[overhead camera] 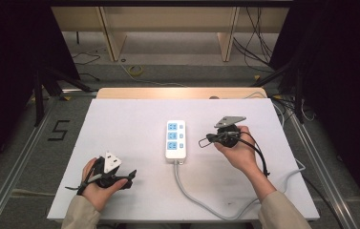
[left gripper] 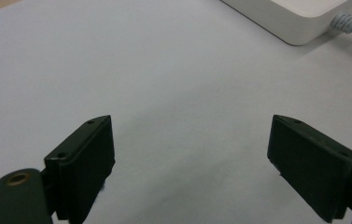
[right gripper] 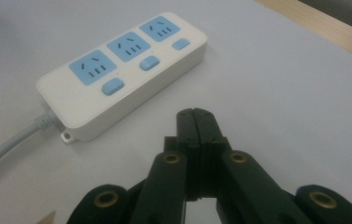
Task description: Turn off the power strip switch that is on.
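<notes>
Since the right hand-held gripper (right gripper: 195, 113) has its jaws pressed together beside the power strip (overhead camera: 175, 139) at mid-frame on the desk (overhead camera: 120, 124), likely pressing a switch (right gripper: 112, 86): approach slowly, tip centred. Left hand-held gripper (left gripper: 192, 149) spread, empty.

Sleeves: beige fabric, long, reaching to both wrists.
Left gripper (overhead camera: 129, 174): black body; white three-cornered plate on top.
Left gripper pads (left gripper: 87, 161): flat, rectangular, matt black, two small screw holes along each top edge.
Right gripper (overhead camera: 202, 141): black body; grey three-cornered plate on top; black cable trailing from it.
Right gripper linkage: black arms, brass-coloured bushings at the pivots.
Right gripper pads (right gripper: 185, 126): black, slim, small screw holes.
</notes>
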{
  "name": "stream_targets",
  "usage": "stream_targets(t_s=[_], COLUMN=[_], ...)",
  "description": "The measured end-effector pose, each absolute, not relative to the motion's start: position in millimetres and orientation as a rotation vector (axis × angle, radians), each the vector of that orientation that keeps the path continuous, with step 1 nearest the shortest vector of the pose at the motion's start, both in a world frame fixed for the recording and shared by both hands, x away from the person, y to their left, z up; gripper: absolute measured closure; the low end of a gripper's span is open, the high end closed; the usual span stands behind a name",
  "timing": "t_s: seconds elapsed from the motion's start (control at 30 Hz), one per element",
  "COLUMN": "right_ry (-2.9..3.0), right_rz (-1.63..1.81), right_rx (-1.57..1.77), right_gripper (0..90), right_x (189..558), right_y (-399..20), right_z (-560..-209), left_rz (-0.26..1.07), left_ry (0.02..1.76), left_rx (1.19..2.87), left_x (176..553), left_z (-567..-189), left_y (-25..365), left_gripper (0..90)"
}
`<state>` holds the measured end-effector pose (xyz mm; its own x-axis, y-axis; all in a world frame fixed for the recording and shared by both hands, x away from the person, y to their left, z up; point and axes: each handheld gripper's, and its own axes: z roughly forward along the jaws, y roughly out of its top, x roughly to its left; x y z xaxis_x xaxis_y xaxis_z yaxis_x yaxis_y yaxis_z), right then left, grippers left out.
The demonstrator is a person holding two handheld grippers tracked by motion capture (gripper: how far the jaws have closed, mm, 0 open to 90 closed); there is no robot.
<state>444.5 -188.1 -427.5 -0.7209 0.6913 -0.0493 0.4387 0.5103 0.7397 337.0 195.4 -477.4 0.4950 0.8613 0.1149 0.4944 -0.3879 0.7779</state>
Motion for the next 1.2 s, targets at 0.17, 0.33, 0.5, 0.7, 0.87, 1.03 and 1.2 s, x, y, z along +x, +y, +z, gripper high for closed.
stream_targets(t_s=[0.17,0.33,0.5,0.7,0.87,1.03,1.2], right_ry=[2.422,2.425,2.426,2.428,2.429,2.436,2.435], right_rz=[1.043,1.038,1.04,1.039,1.035,1.035,1.031], right_rx=[0.951,0.955,0.954,0.953,0.955,0.964,0.974], right_gripper=[90.0,90.0,90.0,90.0,90.0,90.0,90.0], right_x=[448,452,456,460,463,464,467], right_y=[-184,-180,-176,-171,-168,-166,-166], right_z=[-429,-433,-432,-432,-431,-433,-435], left_rz=[0.68,0.679,0.679,0.677,0.679,0.678,0.677], left_ry=[1.11,1.111,1.11,1.11,1.112,1.11,1.111], left_rx=[2.051,2.048,2.048,2.052,2.044,2.05,2.048], left_x=[337,337,337,337,337,337,337], left_z=[-477,-477,-477,-477,-477,-477,-478], left_y=[196,195,195,196,196,196,196], left_gripper=[14.5,14.5,14.5,14.5,14.5,14.5,14.6])
